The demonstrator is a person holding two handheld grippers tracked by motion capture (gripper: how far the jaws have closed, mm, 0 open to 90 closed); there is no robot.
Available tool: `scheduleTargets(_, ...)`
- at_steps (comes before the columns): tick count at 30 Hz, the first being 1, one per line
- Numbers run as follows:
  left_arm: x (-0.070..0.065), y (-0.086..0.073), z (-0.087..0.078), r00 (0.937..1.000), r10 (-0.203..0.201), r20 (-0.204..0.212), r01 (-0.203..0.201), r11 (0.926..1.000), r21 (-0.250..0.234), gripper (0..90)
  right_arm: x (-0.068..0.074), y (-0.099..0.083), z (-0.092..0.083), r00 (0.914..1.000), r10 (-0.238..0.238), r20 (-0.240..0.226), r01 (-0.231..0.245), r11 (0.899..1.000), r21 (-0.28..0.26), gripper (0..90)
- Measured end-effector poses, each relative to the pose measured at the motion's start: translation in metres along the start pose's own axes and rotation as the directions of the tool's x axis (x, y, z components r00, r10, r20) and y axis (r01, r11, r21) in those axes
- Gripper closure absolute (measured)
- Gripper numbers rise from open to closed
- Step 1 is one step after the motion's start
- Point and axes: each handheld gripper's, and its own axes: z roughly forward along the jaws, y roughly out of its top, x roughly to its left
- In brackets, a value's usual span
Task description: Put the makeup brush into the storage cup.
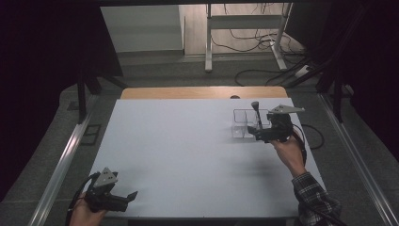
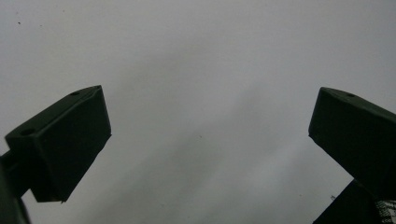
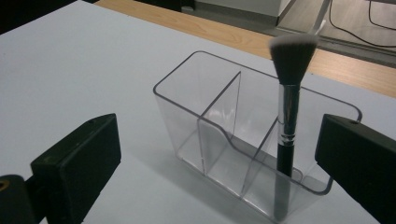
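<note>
A clear plastic organiser with several compartments stands at the right back of the white table. A makeup brush stands upright in its right-hand compartment, bristles up. My right gripper hovers just in front of the organiser, jaws wide open, with nothing between them. My left gripper rests low at the near left corner of the table, open over bare tabletop.
A wooden strip runs along the table's far edge. Behind it a metal frame stands on the floor with loose cables. Metal rails flank the table.
</note>
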Motion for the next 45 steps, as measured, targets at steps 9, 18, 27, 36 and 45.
scheduleTargets(9, 0.000, 0.000, 0.000, 1.0000, 0.001, 0.000, -0.001, 1.0000, 0.001, 0.0, 0.007, -0.004, -0.004, 0.9998, 0.019, 0.003, -0.019, 1.000, 0.002, 0.0)
scheduleTargets(18, 0.000, 0.000, 0.000, 1.0000, 0.001, 0.001, -0.001, 1.0000, 0.001, 0.0, 0.012, -0.008, -0.007, 0.9993, 0.036, -0.012, -0.036, 0.999, -0.002, 0.0)
scheduleTargets(27, 0.000, 0.000, 0.000, 1.0000, 0.002, 0.001, -0.002, 1.0000, 0.002, 0.0, 0.020, -0.011, -0.011, 0.9998, 0.009, -0.018, -0.009, 1.000, 0.010, 0.0)
scheduleTargets(36, 0.000, 0.000, 0.001, 1.0000, 0.003, 0.002, -0.003, 1.0000, 0.003, 0.0, 0.025, -0.015, -0.016, 0.9997, -0.004, -0.023, 0.004, 1.000, 0.019, 0.0)
scheduleTargets(45, 0.000, 0.000, 0.000, 1.0000, 0.002, 0.001, -0.002, 1.0000, 0.001, 0.0, 0.031, -0.021, -0.022, 0.9994, -0.010, -0.034, 0.011, 0.999, 0.032, 0.0)
